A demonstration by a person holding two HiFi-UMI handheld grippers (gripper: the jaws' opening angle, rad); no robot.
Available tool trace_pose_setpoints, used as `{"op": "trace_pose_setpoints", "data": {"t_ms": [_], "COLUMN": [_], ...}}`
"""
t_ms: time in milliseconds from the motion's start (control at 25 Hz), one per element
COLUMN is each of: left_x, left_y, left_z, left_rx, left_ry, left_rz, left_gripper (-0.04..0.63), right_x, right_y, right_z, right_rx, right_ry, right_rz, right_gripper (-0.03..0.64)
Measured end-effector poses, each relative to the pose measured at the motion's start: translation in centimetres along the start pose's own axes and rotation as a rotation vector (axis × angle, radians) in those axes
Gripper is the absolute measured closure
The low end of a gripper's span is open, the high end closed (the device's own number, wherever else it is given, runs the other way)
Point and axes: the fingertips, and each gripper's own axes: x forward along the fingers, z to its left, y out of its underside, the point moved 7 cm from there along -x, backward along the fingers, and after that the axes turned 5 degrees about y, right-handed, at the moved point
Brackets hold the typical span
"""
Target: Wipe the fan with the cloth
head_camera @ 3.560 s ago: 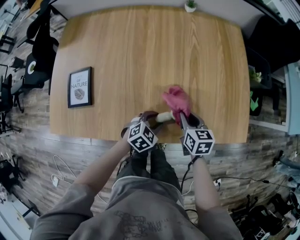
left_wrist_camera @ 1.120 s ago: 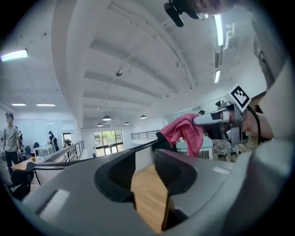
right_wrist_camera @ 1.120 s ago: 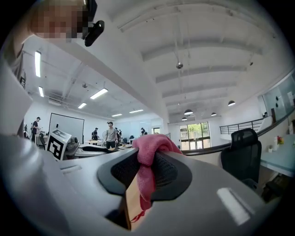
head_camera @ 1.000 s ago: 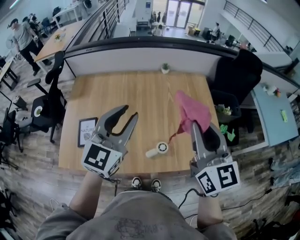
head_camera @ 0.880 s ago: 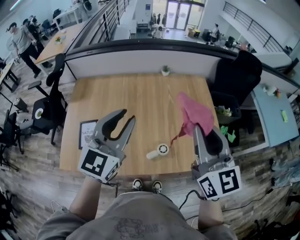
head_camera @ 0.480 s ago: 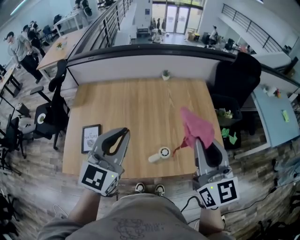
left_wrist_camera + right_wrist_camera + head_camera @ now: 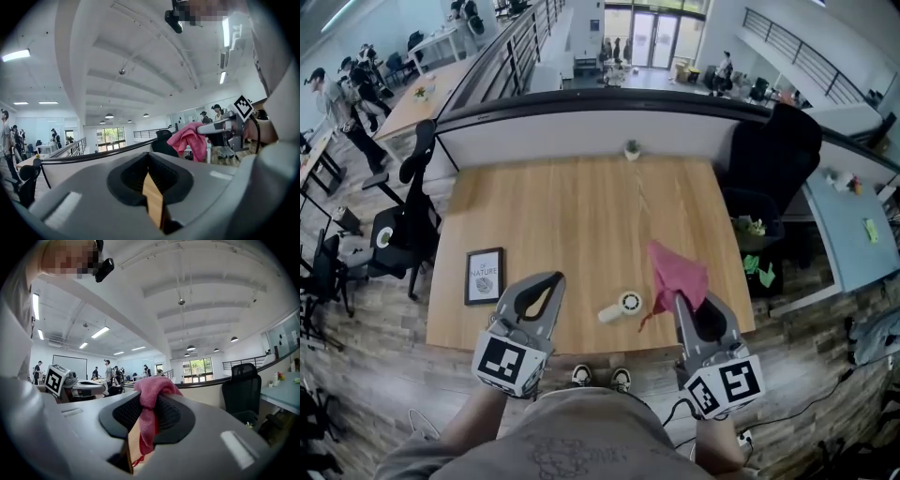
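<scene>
A small white hand fan [image 7: 622, 307] lies on the wooden table [image 7: 572, 216] near its front edge. My right gripper [image 7: 677, 298] hangs just right of the fan, shut on a pink cloth [image 7: 678, 272] that stands up in a bunch above the jaws. In the right gripper view the cloth [image 7: 151, 392] drapes down between the jaws. My left gripper [image 7: 557, 279] is left of the fan; its jaws have just been closing and now stand shut with nothing between them. The left gripper view shows the cloth [image 7: 190, 138] off to its right.
A framed picture [image 7: 484, 276] lies flat on the table's left side. A tiny potted plant [image 7: 631, 148] stands at the far edge. A black office chair [image 7: 769, 141] is beyond the right edge and another chair [image 7: 403, 220] beyond the left.
The left jaws went from wide open to shut on nothing. Both grippers sank and drew back toward the table's front edge. The cloth came down closer to the fan.
</scene>
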Motion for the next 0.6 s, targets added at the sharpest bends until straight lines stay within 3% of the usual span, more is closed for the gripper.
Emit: {"op": "trace_pose_setpoints", "data": {"t_ms": [240, 440, 600], "left_x": [-0.3, -0.5, -0.4], "left_y": [-0.1, 0.6, 0.6], "left_z": [0.6, 0.0, -0.5], "left_rx": [0.057, 0.053, 0.0], "left_ry": [-0.003, 0.007, -0.006], "left_rz": [-0.031, -0.03, 0.012], "left_gripper": [0.594, 0.594, 0.594], "right_x": [0.4, 0.1, 0.0], "right_y": [0.4, 0.4, 0.7], "right_z": [1.2, 1.2, 0.9], "right_rx": [0.005, 0.0, 0.0], "right_ry": [-0.037, -0.049, -0.049], "right_rz": [0.015, 0.022, 0.026], "right_gripper": [0.535, 0.535, 0.535]}}
